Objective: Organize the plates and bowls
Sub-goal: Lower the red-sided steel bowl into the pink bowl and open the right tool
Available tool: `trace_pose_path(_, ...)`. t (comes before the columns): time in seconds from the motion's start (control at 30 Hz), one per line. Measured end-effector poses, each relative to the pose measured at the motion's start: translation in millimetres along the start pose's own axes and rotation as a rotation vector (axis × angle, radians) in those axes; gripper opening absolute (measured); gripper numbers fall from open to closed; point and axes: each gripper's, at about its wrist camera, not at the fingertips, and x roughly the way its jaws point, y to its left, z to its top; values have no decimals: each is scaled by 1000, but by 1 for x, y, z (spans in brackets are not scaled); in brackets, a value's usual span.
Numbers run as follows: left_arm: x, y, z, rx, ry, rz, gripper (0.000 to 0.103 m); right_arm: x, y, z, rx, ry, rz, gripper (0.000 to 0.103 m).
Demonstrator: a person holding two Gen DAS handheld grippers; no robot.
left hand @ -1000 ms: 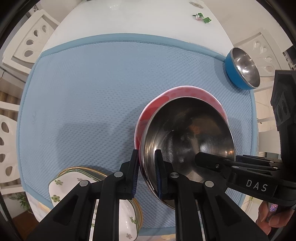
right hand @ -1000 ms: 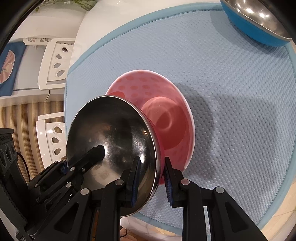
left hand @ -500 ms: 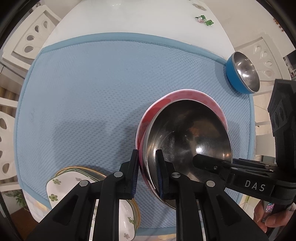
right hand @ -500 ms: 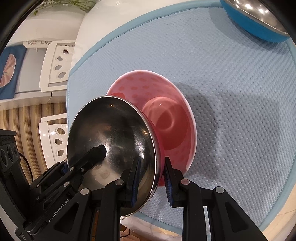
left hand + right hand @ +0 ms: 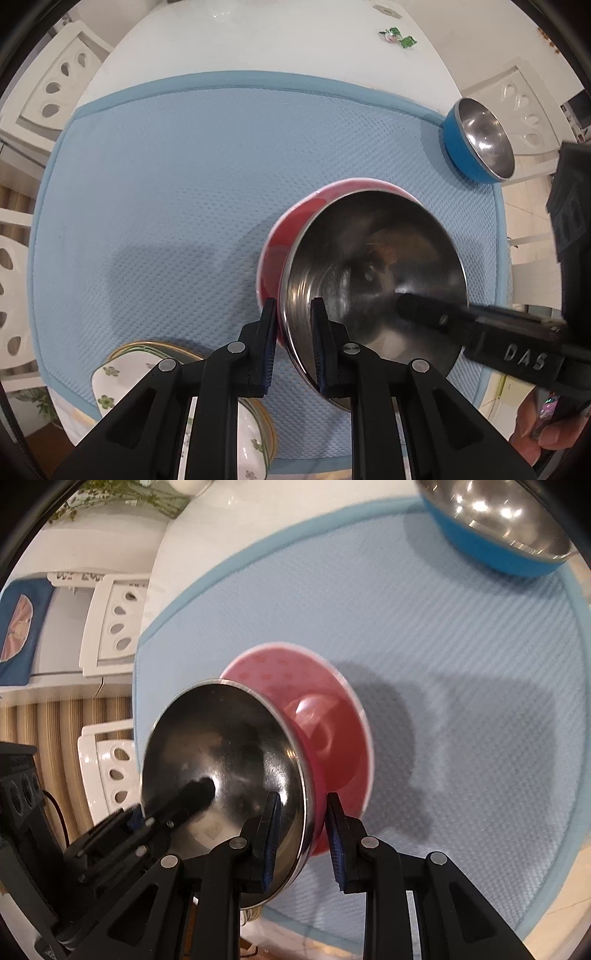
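A steel bowl [image 5: 369, 266] sits nested in a red bowl with a pale rim [image 5: 273, 258]. The pair hangs tilted above the blue mat [image 5: 177, 177] and casts a shadow on it. My left gripper [image 5: 293, 339] points down and is shut on the near rims of both bowls, one pad inside the steel and one outside the red. On the opposite side, my right gripper [image 5: 303, 834] is shut on the same two rims [image 5: 306, 805]. From that side the red bowl's underside and foot ring [image 5: 325, 731] show.
A blue bowl with a steel inside [image 5: 476, 140] stands at the mat's far right corner. Flowered plates [image 5: 118, 373] are stacked at the near left corner. White chairs [image 5: 55, 85] surround the white table [image 5: 258, 44]. A hand [image 5: 543, 428] shows at lower right.
Both grips hold as before. The stacked bowls have tipped very slightly edge-on in the right wrist view; otherwise nothing has shifted.
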Motion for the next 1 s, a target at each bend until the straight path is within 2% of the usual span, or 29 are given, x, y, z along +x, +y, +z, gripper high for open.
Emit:
trace_pose_path(0.07, 3, -3, 1, 4, -1, 8, 14, -3, -3, 2, -10, -22, -23, 24)
trace_pose_path(0.73, 3, -15, 5, 34, -20, 59, 16, -32, -23, 9, -5, -67, 32, 24)
trace_pose_path(1.0, -3, -16, 5, 16, -17, 49, 16, -29, -31, 8, 11, -38, 60, 24)
